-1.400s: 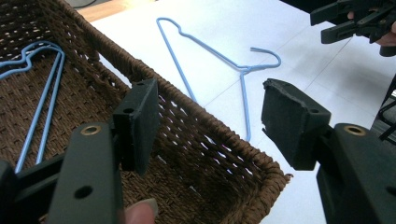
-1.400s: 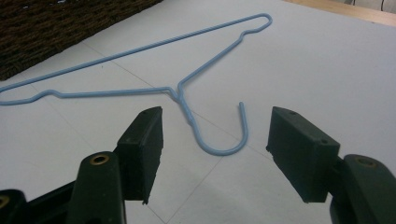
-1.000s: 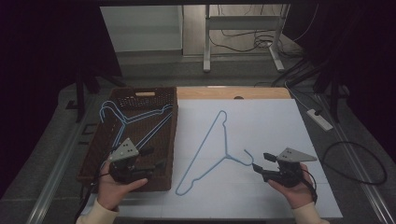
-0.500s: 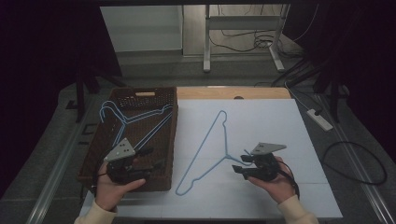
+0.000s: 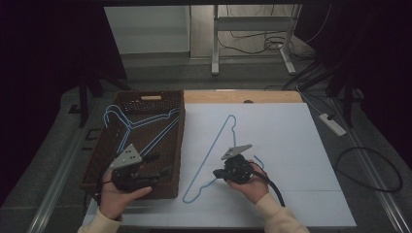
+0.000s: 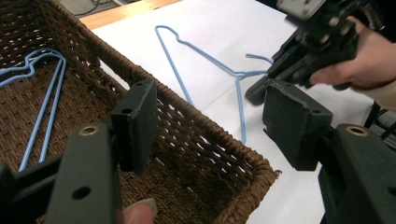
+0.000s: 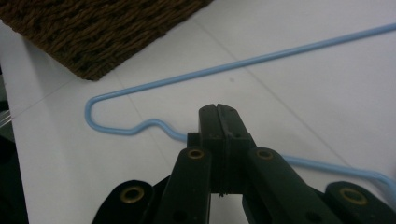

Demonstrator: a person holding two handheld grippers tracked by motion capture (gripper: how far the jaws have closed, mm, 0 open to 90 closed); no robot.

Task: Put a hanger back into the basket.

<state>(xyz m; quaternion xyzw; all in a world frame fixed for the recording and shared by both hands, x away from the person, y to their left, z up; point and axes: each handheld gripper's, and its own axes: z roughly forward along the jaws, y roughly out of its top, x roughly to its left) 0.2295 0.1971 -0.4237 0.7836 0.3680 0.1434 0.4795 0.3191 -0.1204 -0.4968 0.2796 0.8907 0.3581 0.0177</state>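
The right claw [image 7: 218, 114] is clamped, apparently on the blue hanger [image 7: 243, 63]; the left claw [image 6: 210, 126] gapes wide over the basket [image 6: 205, 140].

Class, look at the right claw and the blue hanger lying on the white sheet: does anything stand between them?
Nothing visible does. The right claw sits shut at the blue hanger, its wire running under the closed tips; whether it is pinched cannot be told. The basket stands off to the side.

High view: dim overall, surroundings almost black; the white bench [image 5: 291, 145] is the brightest area, evenly lit with only faint shadows. Left gripper view: brighter, sharp on the wicker basket [image 6: 205, 140], slight blur on the near jaws. Right gripper view: soft focus, corners darkened, the blue hanger [image 7: 243, 63] mildly blurred.
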